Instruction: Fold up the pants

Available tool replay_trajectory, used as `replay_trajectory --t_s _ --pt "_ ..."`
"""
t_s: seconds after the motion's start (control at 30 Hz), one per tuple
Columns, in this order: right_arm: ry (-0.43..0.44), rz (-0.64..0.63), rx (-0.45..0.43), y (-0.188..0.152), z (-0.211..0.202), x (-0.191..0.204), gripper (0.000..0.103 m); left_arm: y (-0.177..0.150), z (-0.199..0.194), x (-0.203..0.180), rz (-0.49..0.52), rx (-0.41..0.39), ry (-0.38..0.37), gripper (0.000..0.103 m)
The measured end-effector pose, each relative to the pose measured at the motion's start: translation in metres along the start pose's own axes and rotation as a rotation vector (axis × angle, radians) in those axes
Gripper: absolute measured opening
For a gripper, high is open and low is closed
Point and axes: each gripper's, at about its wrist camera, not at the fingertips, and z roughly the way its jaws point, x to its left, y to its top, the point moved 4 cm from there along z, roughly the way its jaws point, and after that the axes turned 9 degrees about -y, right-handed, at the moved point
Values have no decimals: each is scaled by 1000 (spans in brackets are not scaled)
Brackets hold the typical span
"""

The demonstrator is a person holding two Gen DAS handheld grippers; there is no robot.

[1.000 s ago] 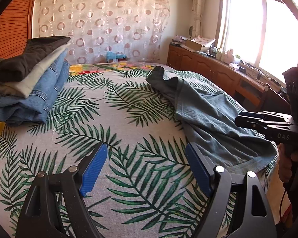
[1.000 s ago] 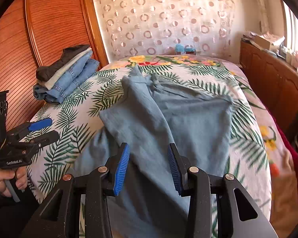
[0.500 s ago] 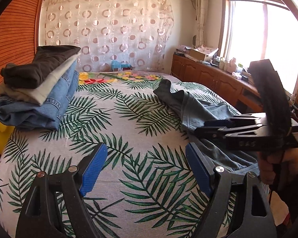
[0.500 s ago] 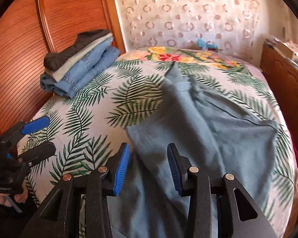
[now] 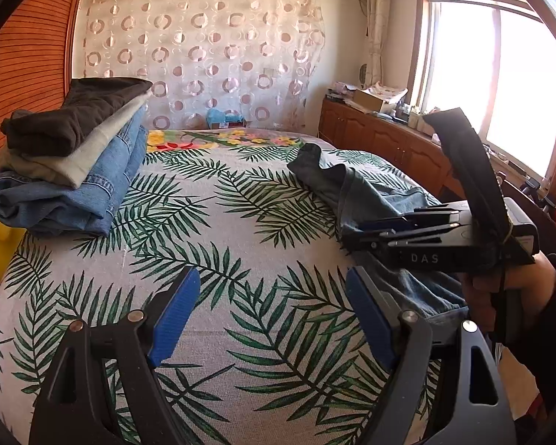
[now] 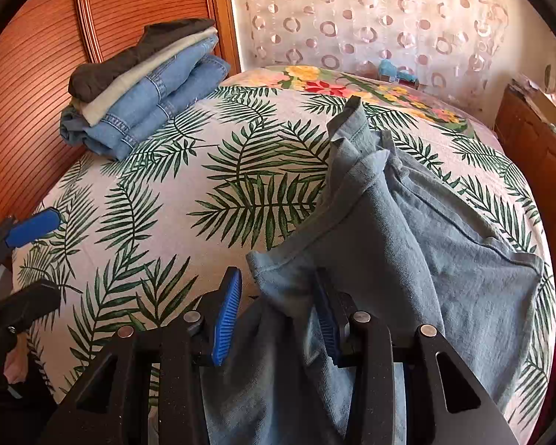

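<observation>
The bed (image 6: 166, 200) lies bare ahead and left of both grippers, giving folding room. The grey-blue pants (image 6: 444, 252) lie right of centre. The right gripper (image 6: 278, 315) has shifted to their near edge, its jaws just narrowing around cloth, not yet pinched. The left gripper (image 5: 270, 319) hangs wide, empty.

Readable text: the pale capital letters "DAS" stand on the black side of the right tongs (image 5: 356, 235), as seen in the left wrist view. No other lettering, label, brand or number is legible in either view.
</observation>
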Motion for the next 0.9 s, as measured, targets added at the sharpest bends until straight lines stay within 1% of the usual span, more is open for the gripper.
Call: replay_trajectory --t_s 0.03,0.07,0.13,0.17,0.23,0.3,0.37,0.6,0.9 --pt "-4 0 -5 -1 -2 -1 27 -1 0 -1 3 2 -1 82" --pt "-3 2 -10 -1 -3 -3 23 -1 1 -2 6 5 -3 82" --pt "4 14 -21 -2 -7 -7 11 -2 2 -4 14 9 -4 82" --pt "9 21 -28 -2 -10 -9 9 -3 2 -5 16 11 -5 82" --pt "19 46 -46 -3 -18 -14 8 -3 3 -6 20 14 -7 82" --pt "59 79 -58 -2 -25 -20 8 -3 3 -7 25 18 -11 82" --pt "55 86 -73 -3 -31 -25 7 -4 4 -9 34 22 -13 82" --pt "-17 91 -129 -1 -59 -54 5 -5 5 -10 37 27 -17 82" --pt "-164 132 -158 4 -87 -105 4 -6 6 -12 39 31 -19 82"
